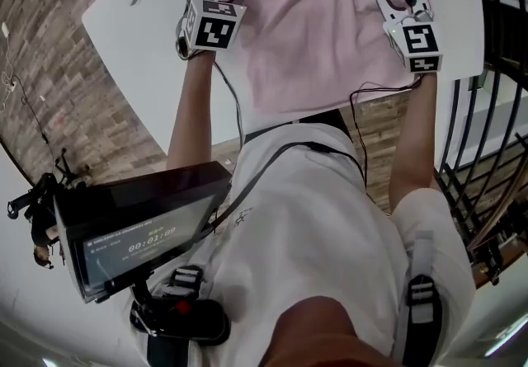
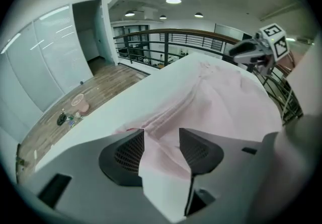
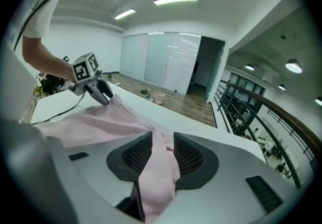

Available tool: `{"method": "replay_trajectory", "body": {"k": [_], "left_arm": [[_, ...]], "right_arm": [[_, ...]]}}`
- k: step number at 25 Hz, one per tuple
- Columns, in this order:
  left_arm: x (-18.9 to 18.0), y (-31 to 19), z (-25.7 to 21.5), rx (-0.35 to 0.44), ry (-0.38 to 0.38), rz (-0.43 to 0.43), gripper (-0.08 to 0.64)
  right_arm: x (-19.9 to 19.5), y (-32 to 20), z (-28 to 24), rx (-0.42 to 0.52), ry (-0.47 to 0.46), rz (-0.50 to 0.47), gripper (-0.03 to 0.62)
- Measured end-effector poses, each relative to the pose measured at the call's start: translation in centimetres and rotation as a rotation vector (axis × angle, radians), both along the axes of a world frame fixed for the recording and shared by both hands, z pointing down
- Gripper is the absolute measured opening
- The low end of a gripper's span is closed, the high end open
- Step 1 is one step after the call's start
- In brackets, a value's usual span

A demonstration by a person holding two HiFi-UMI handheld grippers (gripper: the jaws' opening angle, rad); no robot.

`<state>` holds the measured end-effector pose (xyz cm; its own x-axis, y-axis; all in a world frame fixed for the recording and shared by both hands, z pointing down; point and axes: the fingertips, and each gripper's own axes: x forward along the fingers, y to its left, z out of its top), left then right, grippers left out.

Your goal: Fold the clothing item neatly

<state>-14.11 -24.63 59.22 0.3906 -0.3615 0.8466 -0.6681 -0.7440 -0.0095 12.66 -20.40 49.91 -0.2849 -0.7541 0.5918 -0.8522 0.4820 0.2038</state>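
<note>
Between the jaws of your left hand-held gripper (image 2: 161, 140) lies a fold of the pink garment (image 2: 221, 97). The jaws stand apart, so I judge nothing is pinched there. Your right hand-held gripper (image 3: 162, 150) is likewise parted, with a strip of the same cloth draped loosely through the gap, not clamped. The 2 hand-held grippers sit at opposite side edges of the garment, probably so that you can lay a fold down flat and even. Ahead of both sets of jaws the cloth spreads over the white table (image 1: 140, 35). It is thin, soft and pale, with 1 raised ridge of gathered fabric running away from the left jaws and shallow wrinkles elsewhere. Farther out, past the table's edge, are a wooden floor (image 2: 100, 87) and a dark railing (image 2: 166, 42).
</note>
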Motion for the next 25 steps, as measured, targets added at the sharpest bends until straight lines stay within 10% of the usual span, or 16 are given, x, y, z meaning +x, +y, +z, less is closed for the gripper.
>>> {"method": "replay_trajectory", "body": {"k": [9,16,25], "left_arm": [[1.8,-1.4,0.8,0.062,0.024,-0.106,0.027],[1.4,-1.7,-1.3,0.040,0.125,-0.120,0.023],[0.9,-1.1,1.7,-0.037,0.061,-0.081,0.025]], "right_arm": [[-5.1,10.8,1.2,-0.129,-0.140,-0.006,0.130],[-9.7,13.4,3.8,-0.255,-0.095,-0.121,0.130],[-12.1,16.4,8.4,-0.381,-0.045,-0.216,0.132]]}}
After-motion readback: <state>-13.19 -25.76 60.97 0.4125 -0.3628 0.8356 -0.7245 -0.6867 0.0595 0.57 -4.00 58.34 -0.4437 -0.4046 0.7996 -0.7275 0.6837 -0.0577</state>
